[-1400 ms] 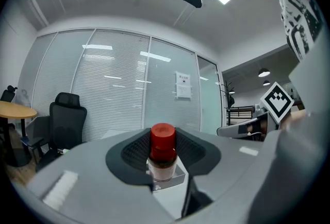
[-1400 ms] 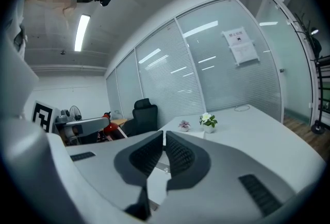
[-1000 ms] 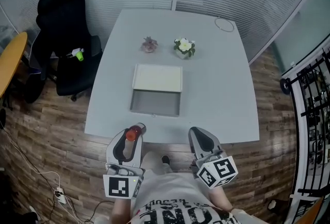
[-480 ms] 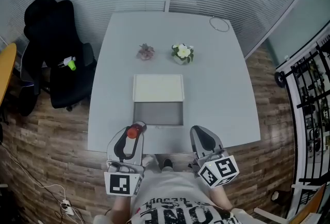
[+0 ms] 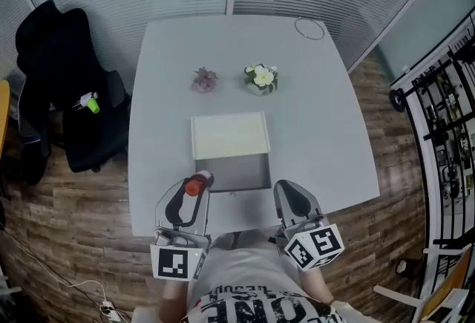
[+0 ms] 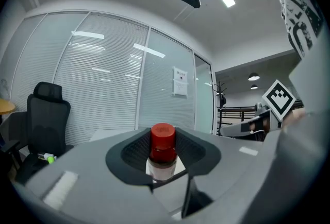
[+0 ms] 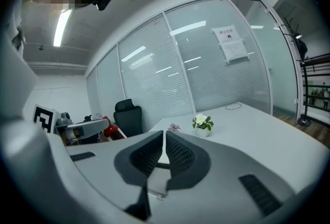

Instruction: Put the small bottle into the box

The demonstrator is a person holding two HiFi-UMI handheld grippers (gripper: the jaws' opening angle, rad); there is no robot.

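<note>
Carry step I'd say: left gripper (image 6: 164, 155) pinches the small bottle (image 6: 163, 147) just short of the open box (image 5: 236, 173), right gripper's (image 7: 164, 155) squeezed together empty, so next is reach over the box (depth's hard to read from above), lower, release.

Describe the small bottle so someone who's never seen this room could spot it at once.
Find the big grey table and look at its near edge, just short of the open box. There the left tool grips a small bottle; its bright red cap sets it apart, and the right tool beside it holds nothing.
</note>
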